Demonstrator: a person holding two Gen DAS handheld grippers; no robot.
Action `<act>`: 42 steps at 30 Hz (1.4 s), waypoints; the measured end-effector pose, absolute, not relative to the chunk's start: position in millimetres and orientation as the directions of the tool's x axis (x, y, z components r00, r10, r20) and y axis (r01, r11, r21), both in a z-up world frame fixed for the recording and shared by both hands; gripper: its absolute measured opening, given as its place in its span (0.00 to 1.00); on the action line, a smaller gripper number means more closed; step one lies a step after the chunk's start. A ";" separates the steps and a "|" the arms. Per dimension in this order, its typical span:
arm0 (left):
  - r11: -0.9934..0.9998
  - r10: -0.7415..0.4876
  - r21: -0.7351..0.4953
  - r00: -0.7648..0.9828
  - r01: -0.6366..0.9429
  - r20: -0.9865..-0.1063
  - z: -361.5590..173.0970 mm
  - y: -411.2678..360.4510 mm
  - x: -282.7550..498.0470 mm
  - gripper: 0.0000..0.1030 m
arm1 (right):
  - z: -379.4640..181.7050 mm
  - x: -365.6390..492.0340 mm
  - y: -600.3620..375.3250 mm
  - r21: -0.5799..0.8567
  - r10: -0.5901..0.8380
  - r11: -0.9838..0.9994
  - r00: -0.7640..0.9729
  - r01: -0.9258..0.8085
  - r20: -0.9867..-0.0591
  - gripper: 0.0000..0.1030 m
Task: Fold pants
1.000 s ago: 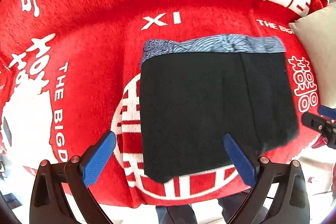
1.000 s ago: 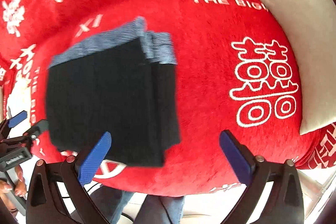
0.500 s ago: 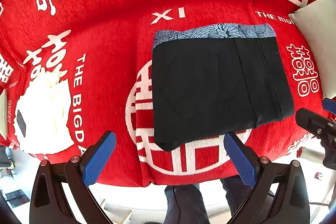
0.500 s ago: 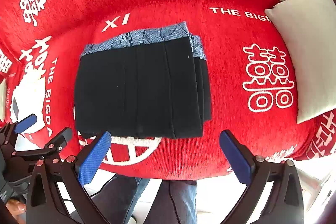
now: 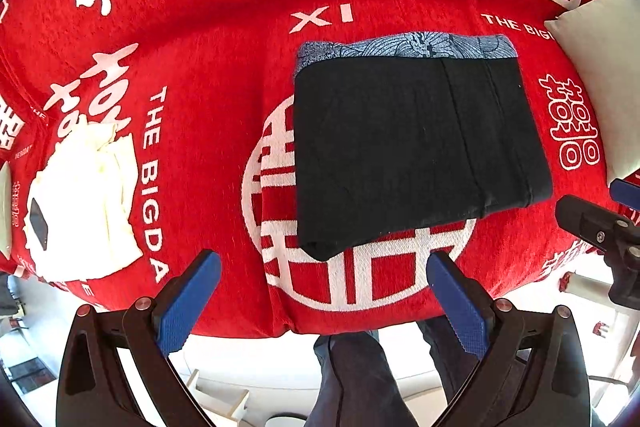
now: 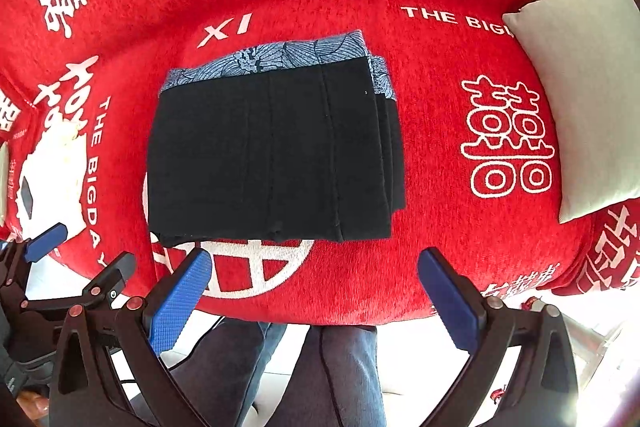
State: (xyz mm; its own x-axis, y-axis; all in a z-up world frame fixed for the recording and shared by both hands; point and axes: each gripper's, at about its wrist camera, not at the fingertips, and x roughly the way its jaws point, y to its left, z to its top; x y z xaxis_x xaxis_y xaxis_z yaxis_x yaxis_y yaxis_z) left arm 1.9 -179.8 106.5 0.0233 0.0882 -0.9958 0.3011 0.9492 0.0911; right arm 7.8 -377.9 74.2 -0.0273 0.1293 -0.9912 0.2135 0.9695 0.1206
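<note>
- The pants (image 5: 416, 151) are lying folded on the red blanket (image 5: 224, 75), ahead of both grippers, long side running left to right.
- The left gripper (image 5: 320, 301) and right gripper (image 6: 316, 297) are hovering wide apart, holding nothing.
- Neither is looking clearly nearer.

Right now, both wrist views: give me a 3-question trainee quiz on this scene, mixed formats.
1. True or false: the left gripper is clamped on the pants.
2. Multiple choice: the patterned blue waistband lies on which edge of the folded pants? A) far edge B) near edge C) hidden underneath
3. Fill in: on the red blanket, the pale object to the right of the pants is a ______.

Key: 1 false, both the left gripper and the right gripper are open and hold nothing. 2 A. 3 pillow.
</note>
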 end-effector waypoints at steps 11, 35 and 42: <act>0.946 0.086 0.085 0.012 0.314 -0.996 107.8 -180.0 4.0 1.00 | 77.6 11.7 -373.8 0.130 0.140 0.967 -0.028 0.219 -0.990 1.00; 0.944 0.091 0.089 0.010 0.318 -0.996 109.5 -180.5 4.7 1.00 | 77.9 14.8 -376.4 0.111 0.119 0.971 -0.026 0.213 -0.993 1.00; 0.939 0.090 0.091 0.018 0.330 -0.996 109.7 -183.0 3.5 1.00 | 77.1 15.8 -376.1 0.103 0.112 0.973 -0.032 0.208 -0.993 1.00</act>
State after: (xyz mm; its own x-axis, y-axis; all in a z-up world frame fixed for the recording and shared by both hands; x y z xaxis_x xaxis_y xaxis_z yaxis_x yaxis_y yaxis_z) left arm 3.5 -183.0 109.7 0.0180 0.0905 -0.9957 0.3305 0.9394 0.0914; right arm 15.8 -376.1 77.1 -0.0321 0.1124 -0.9931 0.2079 0.9727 0.1034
